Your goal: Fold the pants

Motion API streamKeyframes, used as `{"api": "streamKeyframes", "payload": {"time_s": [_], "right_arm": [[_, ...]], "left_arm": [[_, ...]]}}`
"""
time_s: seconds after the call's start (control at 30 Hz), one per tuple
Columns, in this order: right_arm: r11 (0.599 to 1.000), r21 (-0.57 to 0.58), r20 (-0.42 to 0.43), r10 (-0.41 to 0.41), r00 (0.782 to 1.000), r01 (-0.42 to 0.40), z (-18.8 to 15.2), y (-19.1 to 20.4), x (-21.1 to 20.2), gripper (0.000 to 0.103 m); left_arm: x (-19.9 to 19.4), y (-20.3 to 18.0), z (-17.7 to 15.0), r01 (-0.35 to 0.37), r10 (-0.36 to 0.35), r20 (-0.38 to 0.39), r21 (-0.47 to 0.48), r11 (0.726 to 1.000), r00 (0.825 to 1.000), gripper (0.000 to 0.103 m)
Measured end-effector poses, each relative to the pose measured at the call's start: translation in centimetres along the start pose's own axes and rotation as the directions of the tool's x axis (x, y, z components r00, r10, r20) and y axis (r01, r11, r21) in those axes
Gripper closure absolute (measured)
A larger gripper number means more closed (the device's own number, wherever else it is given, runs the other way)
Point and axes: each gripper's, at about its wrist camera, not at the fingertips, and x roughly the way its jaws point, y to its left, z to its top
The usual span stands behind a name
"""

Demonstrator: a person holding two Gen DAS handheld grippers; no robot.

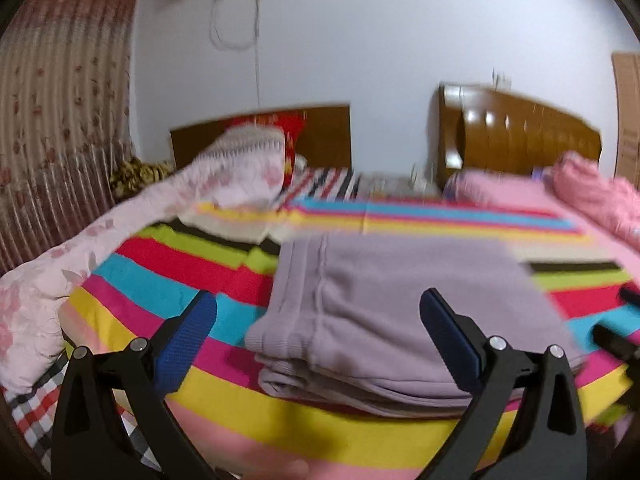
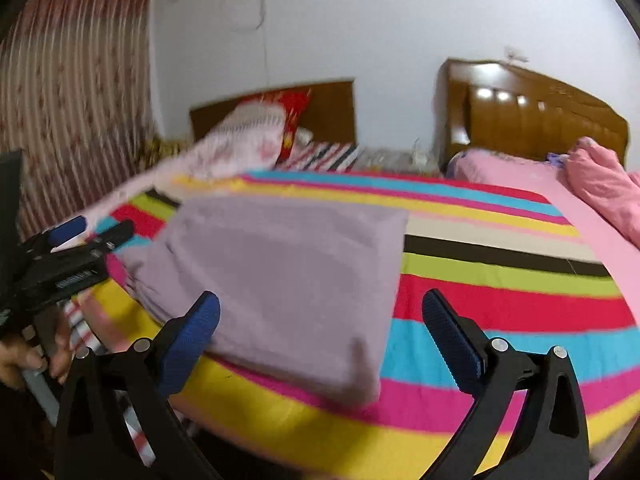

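Striped bedspread [image 2: 500,304], folded lilac pants [image 2: 280,276] — both grippers [image 1: 316,320] [image 2: 320,320] spread, empty

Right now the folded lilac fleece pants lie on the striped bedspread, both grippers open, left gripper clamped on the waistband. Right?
Not quite. The left gripper is open and holds nothing, per the left wrist view. The folded lilac fleece pants do lie on the striped bedspread, and the right gripper is open.

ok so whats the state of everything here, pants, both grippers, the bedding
pants: folded into a flat stack, lying on the striped sheet, nothing gripping them
left gripper: open, jaws wide apart, empty
right gripper: open, jaws wide apart, empty
striped sheet: spread flat over the bed
floral quilt: bunched along the bed's left side
pink blanket: crumpled by the headboard
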Motion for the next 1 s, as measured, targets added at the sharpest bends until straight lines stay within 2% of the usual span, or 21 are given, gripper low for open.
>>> {"api": "streamKeyframes", "payload": {"time_s": [0.2,0.3,0.4,0.57,0.73,1.0], "right_arm": [[0.998,0.061,0.120,-0.033,0.992,0.025,-1.6,0.7,-4.1,0.005],[0.998,0.035,0.168,-0.063,0.984,0.058,-1.7,1.4,-5.6,0.005],[0.997,0.030,0.215,-0.080,0.973,0.075,-2.0,1.7,-7.2,0.005],[0.998,0.018,0.250,-0.055,0.967,0.052,-3.0,2.2,-9.4,0.005],[0.999,-0.017,0.213,-0.033,0.977,0.038,-3.7,3.0,-8.9,0.005],[0.999,-0.007,0.199,-0.047,0.979,0.049,-3.7,3.2,-8.5,0.005]], "left_arm": [[-6.5,-1.8,-0.2,-0.070,0.074,0.137,-0.036,0.997,0.988,0.001],[-8.0,-1.8,-1.0,-0.064,0.071,0.107,-0.069,0.996,0.992,0.001],[-9.7,-1.7,-2.4,-0.131,0.143,0.092,-0.125,0.983,0.985,0.001],[-11.7,-2.0,-3.7,-0.153,0.165,0.110,-0.112,0.982,0.980,0.001],[-11.9,-2.5,-5.1,-0.171,0.181,0.081,-0.117,0.978,0.980,0.001],[-11.6,-2.8,-6.4,-0.152,0.157,0.032,-0.118,0.981,0.987,0.001]]}}
